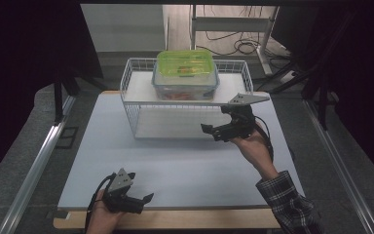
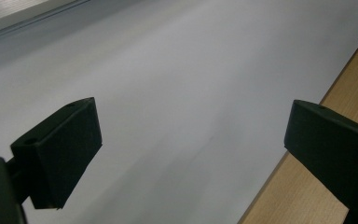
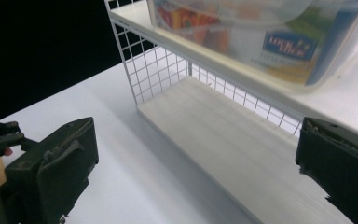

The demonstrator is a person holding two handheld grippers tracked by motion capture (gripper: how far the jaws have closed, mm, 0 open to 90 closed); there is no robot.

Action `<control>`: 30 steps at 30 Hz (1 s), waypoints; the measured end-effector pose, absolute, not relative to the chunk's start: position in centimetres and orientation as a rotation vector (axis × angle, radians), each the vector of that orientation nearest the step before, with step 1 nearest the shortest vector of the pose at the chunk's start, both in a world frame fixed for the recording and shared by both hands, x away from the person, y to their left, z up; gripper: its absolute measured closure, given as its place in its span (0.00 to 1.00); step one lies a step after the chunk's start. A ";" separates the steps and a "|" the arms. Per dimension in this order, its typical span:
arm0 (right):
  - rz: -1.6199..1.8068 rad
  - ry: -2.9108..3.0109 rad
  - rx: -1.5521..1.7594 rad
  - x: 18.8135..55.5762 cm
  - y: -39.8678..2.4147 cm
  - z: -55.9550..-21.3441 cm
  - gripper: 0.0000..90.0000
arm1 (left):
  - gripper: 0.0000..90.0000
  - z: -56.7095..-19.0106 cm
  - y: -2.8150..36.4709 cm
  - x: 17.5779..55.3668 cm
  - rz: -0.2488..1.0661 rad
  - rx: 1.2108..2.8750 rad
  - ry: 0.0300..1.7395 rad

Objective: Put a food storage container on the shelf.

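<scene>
Hovering beside the wire shelf [image 1: 135,105], right hand-held gripper [image 1: 213,130] (jaws apart).

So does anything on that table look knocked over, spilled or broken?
Nothing stands out. The green-lidded container sits upright and closed on the wire rack's top shelf, the rack stands level, and both grippers, left and right, hold nothing.

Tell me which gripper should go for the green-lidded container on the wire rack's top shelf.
Right. The right gripper hangs open just in front of the wire rack, right below the container. The left gripper sits open at the table's near edge, far from the rack.
</scene>
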State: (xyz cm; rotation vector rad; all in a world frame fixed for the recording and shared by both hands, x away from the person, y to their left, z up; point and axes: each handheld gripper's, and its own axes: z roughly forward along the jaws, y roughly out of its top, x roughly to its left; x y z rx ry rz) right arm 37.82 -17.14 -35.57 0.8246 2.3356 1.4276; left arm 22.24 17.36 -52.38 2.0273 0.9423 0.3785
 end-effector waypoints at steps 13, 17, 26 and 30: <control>1.361 2.377 0.850 37.2 -17.5 -39.0 0.00 | 0.04 -52.4 17.3 22.2 0.375 2.029 0.943; 1.346 2.376 0.847 36.9 -17.7 -39.7 0.00 | 0.04 -52.4 17.3 22.2 0.374 2.029 0.943; 1.298 2.388 0.846 36.2 -18.0 -41.1 0.00 | 0.04 -52.4 17.3 22.2 0.374 2.029 0.943; 1.302 2.392 0.851 35.9 -18.1 -41.8 0.00 | 0.04 -52.4 17.3 22.2 0.373 2.029 0.943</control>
